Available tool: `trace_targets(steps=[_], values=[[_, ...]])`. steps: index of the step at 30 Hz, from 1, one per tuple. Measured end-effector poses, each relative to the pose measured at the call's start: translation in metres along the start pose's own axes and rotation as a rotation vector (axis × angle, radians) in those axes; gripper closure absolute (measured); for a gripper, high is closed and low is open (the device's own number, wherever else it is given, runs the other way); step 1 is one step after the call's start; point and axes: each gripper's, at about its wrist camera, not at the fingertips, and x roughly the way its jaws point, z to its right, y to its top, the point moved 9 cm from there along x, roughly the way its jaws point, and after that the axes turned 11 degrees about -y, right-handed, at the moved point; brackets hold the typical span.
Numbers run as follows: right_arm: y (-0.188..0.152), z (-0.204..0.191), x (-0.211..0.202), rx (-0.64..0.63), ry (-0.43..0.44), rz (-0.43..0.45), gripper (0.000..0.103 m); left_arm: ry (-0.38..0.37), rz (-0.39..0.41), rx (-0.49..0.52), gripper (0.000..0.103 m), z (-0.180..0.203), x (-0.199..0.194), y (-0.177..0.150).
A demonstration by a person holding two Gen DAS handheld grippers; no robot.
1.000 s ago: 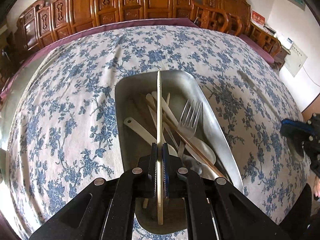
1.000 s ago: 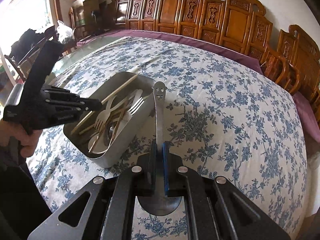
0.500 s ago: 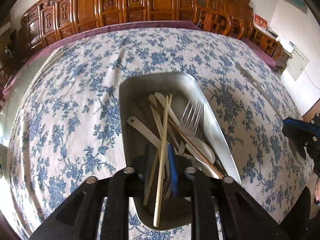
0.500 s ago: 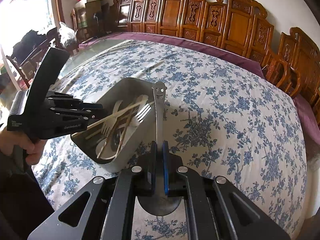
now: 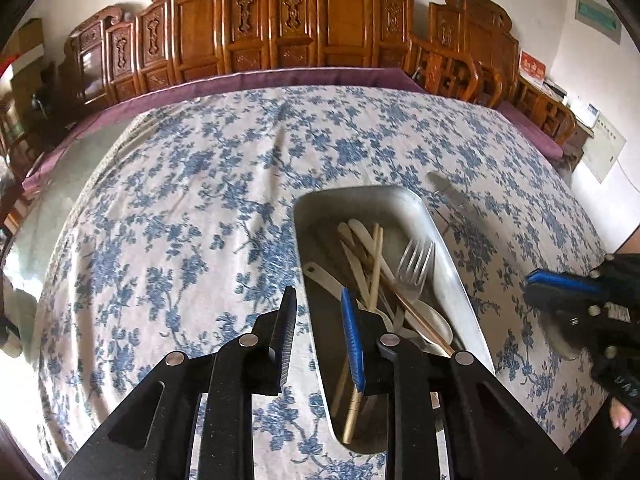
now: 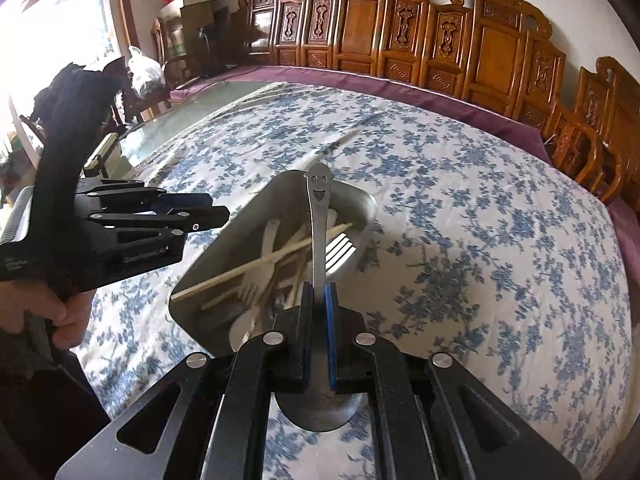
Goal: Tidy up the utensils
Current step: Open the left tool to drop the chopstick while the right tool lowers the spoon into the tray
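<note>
- Carved wooden chairs are lined along the far edge of a counter that is covered by a white cloth printed with blue flowers.
- A metal tray is set on the cloth, and it is seen in both wrist views.
- Inside the tray, a metal fork, pale chopsticks, light-coloured utensils and a white spoon are piled across one another.
- The left gripper is held with its fingers spread apart and nothing is caught between them; its blue-padded finger is placed over the near end of the tray, the other over the cloth just beside the tray wall.
- The right gripper is pressed together on a metal spoon, pinched at the lower handle, with the bowl seen below the fingers.
- The spoon's handle is pointed away from the camera, and a smiling face is cut into its end; in the right wrist view it is seen in front of the tray.
- From the right wrist view, the left gripper is seen at the left side of the tray, gripped by a hand.
- One more chopstick is left lying on the cloth beyond the tray.
</note>
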Motion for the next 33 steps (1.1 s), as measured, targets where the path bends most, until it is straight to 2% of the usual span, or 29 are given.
trace_targets(steps=[11,22,27,33], values=[[0.02,-0.034,0.031,0.031,0.048,-0.022,0.096,0.037,0.045,-0.052,0.08,-0.035,-0.016,0.011],[0.015,-0.053,0.055,0.027,0.065,-0.055,0.096,0.079,0.051,-0.12,0.08,-0.069,-0.02,0.009],[0.009,-0.049,0.072,0.064,0.05,-0.091,0.096,0.087,0.042,-0.128,0.08,-0.073,-0.018,0.006],[0.007,-0.049,0.086,0.105,0.08,-0.122,0.096,0.09,0.035,-0.12,0.08,-0.071,-0.015,0.004]])
